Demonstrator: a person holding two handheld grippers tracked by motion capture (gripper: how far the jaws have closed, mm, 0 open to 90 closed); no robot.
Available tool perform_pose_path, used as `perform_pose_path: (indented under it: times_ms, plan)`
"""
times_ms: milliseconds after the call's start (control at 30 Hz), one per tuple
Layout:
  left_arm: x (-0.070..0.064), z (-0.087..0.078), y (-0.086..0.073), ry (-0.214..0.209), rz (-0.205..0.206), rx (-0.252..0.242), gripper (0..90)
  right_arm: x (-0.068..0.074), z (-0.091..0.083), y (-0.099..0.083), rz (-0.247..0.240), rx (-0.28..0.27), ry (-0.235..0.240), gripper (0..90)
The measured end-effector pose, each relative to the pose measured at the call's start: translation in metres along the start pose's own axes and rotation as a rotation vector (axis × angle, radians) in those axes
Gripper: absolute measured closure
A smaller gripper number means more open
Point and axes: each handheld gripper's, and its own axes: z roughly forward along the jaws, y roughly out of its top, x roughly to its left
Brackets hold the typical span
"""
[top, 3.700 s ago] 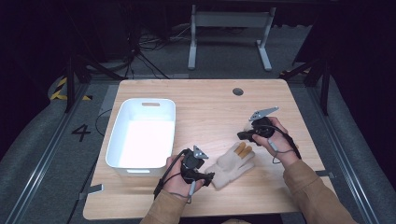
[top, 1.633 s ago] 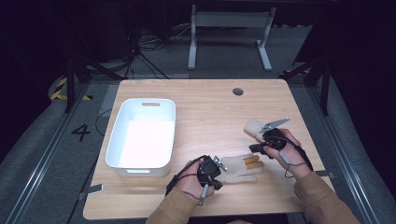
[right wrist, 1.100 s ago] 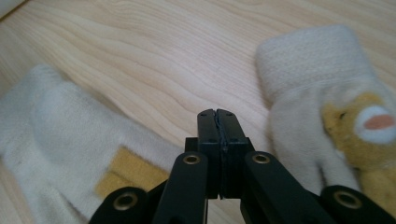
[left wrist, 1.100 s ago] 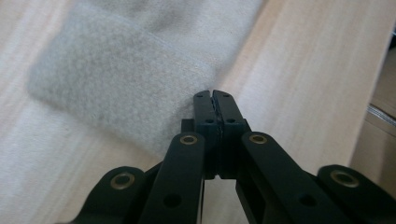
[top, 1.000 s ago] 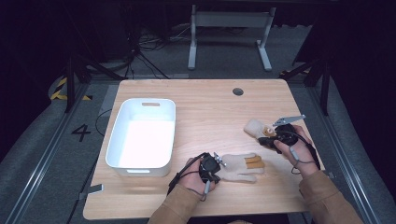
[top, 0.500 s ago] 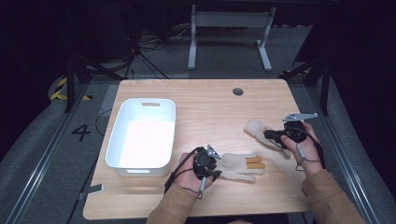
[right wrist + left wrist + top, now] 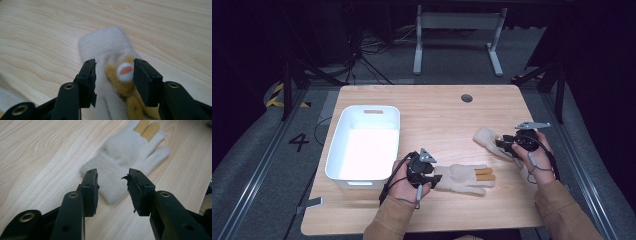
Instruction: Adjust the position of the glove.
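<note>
the left gripper [image 7: 112,187] stands with its jaws apart over the cuff of a cream glove [image 7: 125,162], nothing between them, the glove lying flat on the bench with its two yellow fingers pointing away. in the high view the left gripper [image 7: 424,170] sits near the front edge of the bench, just right of the white tub [image 7: 364,145], with the cream glove [image 7: 464,177] stretched out to its right. the right gripper [image 7: 115,75] also has its jaws parted, one on each side of a small tan animal figure [image 7: 125,80] sewn on a second glove [image 7: 107,50]; whether the pads touch it i cannot tell. in the high view the right gripper [image 7: 512,142] is near the right edge of the bench, over the end of the second glove [image 7: 487,140], which lies slanted and well apart from the first. against 3.7 s ago, the two gloves no longer lie bunched together by the front edge: the right hand has carried one out toward the right edge, and the left gripper has let go of the other, now spread flat. half a second ago both gloves lay about where they lie now. the bench [image 7: 437,110] is pale wood with a round grommet [image 7: 467,98] near its back edge. around it is dark grey floor with a painted "4" [image 7: 299,141], yellow-black tape [image 7: 277,95], cables and a grey metal stand [image 7: 457,30] behind.
</note>
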Motion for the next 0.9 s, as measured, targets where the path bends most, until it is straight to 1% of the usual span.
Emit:
perform_pose_path:
  times_ms: [67, 167, 200, 267, 367, 467, 533, 567, 767, 900]
  plan:
    - [0.001, 0.001, -0.001, 0.003, -0.003, -0.003, 59.7, -0.002, 0.004, -0.003, 0.003, 0.007, -0.017, 52.3]
    - [0.0, 0.002, -0.002, 0.0, -0.005, -0.001, 58.8, -0.004, 0.009, -0.006, 0.0, 0.036, -0.039, 53.1]
    - [0.0, 0.002, -0.002, -0.002, -0.006, 0.003, 58.5, -0.004, 0.011, -0.007, 0.007, 0.053, -0.037, 55.3]
    - [0.001, 0.003, -0.002, -0.003, -0.008, 0.002, 58.5, -0.005, 0.013, -0.01, -0.005, 0.076, -0.04, 62.3]
    - [0.003, 0.004, -0.001, -0.002, -0.012, 0.0, 58.5, -0.006, 0.011, -0.01, 0.001, 0.081, -0.025, 67.4]
    - [0.004, 0.003, -0.001, 0.0, -0.016, -0.009, 58.5, -0.007, 0.008, -0.011, -0.006, 0.082, -0.014, 70.8]
    - [0.005, 0.002, -0.001, 0.001, -0.017, -0.014, 58.6, -0.006, 0.006, -0.01, -0.012, 0.081, -0.021, 71.7]
    - [0.005, 0.001, -0.001, -0.002, -0.02, -0.017, 58.7, -0.006, 0.005, -0.01, -0.016, 0.082, -0.018, 72.1]
    - [0.009, -0.004, -0.001, 0.003, -0.034, -0.029, 58.3, -0.005, -0.004, -0.006, -0.022, 0.055, -0.013, 72.8]
    - [0.01, -0.006, 0.0, 0.008, -0.035, -0.038, 55.3, -0.004, -0.01, -0.005, -0.028, 0.037, -0.012, 73.0]
